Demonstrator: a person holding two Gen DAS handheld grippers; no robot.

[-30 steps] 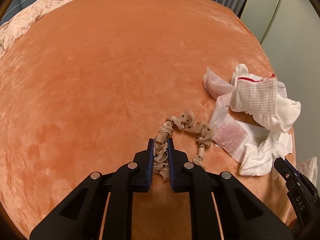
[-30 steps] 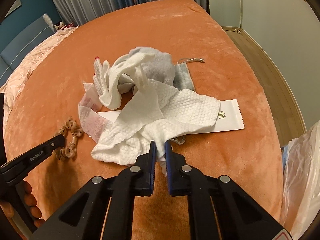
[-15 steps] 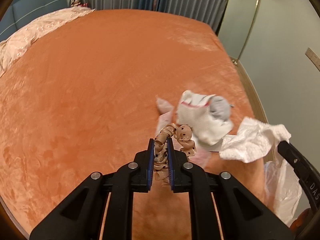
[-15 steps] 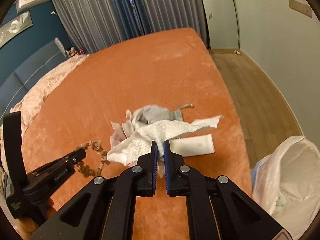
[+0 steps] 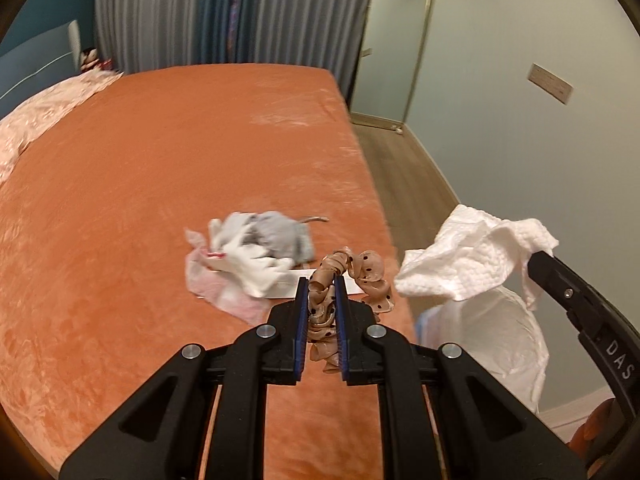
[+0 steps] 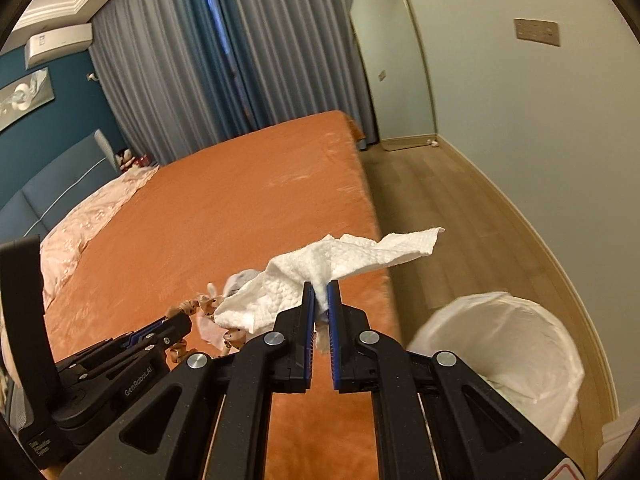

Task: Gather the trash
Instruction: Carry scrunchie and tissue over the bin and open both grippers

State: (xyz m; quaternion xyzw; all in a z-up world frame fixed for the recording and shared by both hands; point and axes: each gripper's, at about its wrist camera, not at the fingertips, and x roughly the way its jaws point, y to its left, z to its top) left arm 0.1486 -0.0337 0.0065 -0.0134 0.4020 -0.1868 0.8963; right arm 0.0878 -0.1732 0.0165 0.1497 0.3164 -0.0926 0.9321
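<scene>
Above the bed, each hand-held gripper clamps something: scrunchie, tissue.

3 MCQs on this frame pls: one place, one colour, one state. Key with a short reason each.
1. Where is the lined bin?
A. on the bed
B. on the floor beside the bed
C. by the curtains

2. What colour is the bed cover?
A. orange
B. green
C. white

3. What does the left tool hold?
A. nothing
B. a paper towel
C. a dotted tan scrunchie

Key:
1 B: it stands on the wood floor at the bed's near corner.
2 A: the plush surface is orange.
3 C: the scrunchie is pinched between its pads; the right tool holds the paper towel.
</scene>
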